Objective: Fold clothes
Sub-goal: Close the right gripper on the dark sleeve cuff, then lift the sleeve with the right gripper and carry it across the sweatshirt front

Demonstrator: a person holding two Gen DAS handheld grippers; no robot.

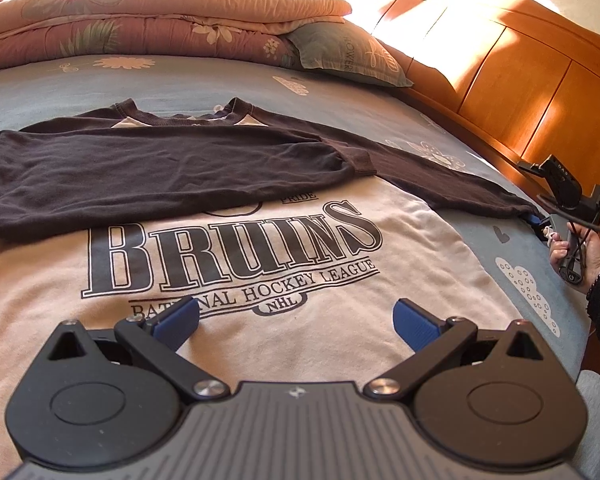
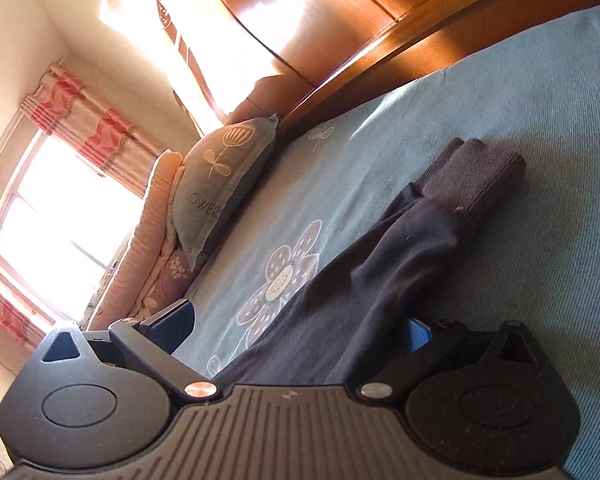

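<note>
We're hovering our left gripper [image 1: 296, 322], fingers spread, over the sweatshirt [image 1: 260, 320] (one sleeve folded across); our right gripper [image 2: 300, 332] is straddling the other sleeve [image 2: 400, 248], unclenched.

Harsh sun pouring through the window [image 2: 56, 204], blown-out glare on the wooden headboard [image 1: 512, 52], bedspread [image 1: 228, 76] in softer shade, strong fisheye curvature, corners vignetted black, focus crisp
</note>
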